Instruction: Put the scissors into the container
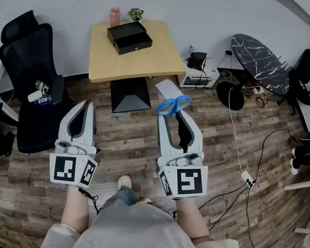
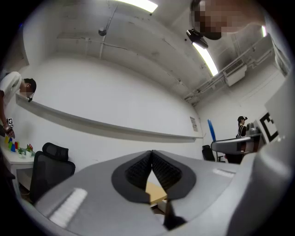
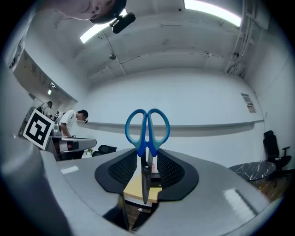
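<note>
Blue-handled scissors (image 1: 173,106) are pinched in my right gripper (image 1: 171,116), handles poking out past the fingertips. In the right gripper view the scissors (image 3: 147,131) stand upright between the black pads (image 3: 168,168), loops up and closed blades pointing down. The right gripper (image 3: 147,156) is shut on them. A black box, the container (image 1: 129,37), sits on the light wooden table (image 1: 153,67) well ahead of both grippers. My left gripper (image 1: 85,105) is held level beside the right; its pads (image 2: 138,168) meet at the tip with nothing between them, so the left gripper (image 2: 152,153) is shut.
A pink bottle (image 1: 114,16) and a small plant (image 1: 135,13) stand behind the box. A black office chair (image 1: 31,69) is to the left, a dark marble-top table (image 1: 261,62) to the right. Cables and a power strip (image 1: 246,178) lie on the wood floor.
</note>
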